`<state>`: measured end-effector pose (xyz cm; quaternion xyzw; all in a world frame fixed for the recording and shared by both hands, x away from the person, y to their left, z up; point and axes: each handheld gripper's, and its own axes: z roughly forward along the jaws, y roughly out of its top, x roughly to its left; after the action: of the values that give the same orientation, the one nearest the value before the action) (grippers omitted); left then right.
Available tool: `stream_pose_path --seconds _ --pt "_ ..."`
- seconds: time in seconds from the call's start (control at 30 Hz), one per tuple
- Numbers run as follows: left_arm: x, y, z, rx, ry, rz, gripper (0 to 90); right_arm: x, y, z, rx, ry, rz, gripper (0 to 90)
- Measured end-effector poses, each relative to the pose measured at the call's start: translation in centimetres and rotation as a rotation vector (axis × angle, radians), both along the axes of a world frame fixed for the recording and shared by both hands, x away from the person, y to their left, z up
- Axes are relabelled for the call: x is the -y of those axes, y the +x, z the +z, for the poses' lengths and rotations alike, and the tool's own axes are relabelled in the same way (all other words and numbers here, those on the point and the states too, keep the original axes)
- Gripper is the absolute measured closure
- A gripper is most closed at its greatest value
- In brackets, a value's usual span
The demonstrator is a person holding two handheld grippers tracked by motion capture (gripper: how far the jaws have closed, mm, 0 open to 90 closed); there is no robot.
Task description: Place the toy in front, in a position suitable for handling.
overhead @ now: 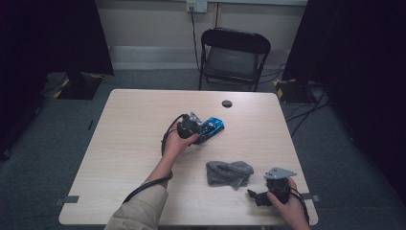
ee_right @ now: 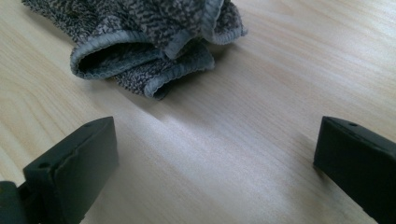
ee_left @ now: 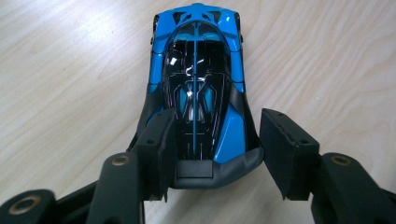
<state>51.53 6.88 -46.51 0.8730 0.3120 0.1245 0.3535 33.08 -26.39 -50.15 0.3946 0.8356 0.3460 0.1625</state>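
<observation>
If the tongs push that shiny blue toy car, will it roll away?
Probably: the blue toy car sits on smooth table wood. Its glossy shell looks hard, maybe slippery. The left tongs stand open around its end, one pad apart from it.

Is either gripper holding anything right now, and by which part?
Nothing is clamped. The left gripper straddles the blue toy car at one end, jaws open; the right gripper is open.

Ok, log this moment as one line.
left gripper: open, fingers astride blue toy car | right gripper: open, near grey cloth
</observation>
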Motion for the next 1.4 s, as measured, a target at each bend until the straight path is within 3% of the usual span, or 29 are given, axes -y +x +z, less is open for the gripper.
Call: stream_pose_path --seconds 0.4,1.07,1.27,1.4 --pt "-1.0 -1.1 0.2 -0.001 0.022 0.008 48.8 0.0 0.0 0.0 0.0 0.0 0.0 0.0" --pt "-4.8 -4.9 0.2 0.001 0.0 0.031 48.6 0.0 0.0 0.0 0.0 -0.001 0.001 0.0" --pt "-5.2 -5.7 0.3 0.009 0.02 0.032 48.5 0.0 0.0 0.0 0.0 -0.001 0.001 0.0" --pt "-5.5 -5.8 0.5 0.011 0.005 0.046 47.0 0.0 0.0 0.0 0.0 -0.001 0.001 0.0"
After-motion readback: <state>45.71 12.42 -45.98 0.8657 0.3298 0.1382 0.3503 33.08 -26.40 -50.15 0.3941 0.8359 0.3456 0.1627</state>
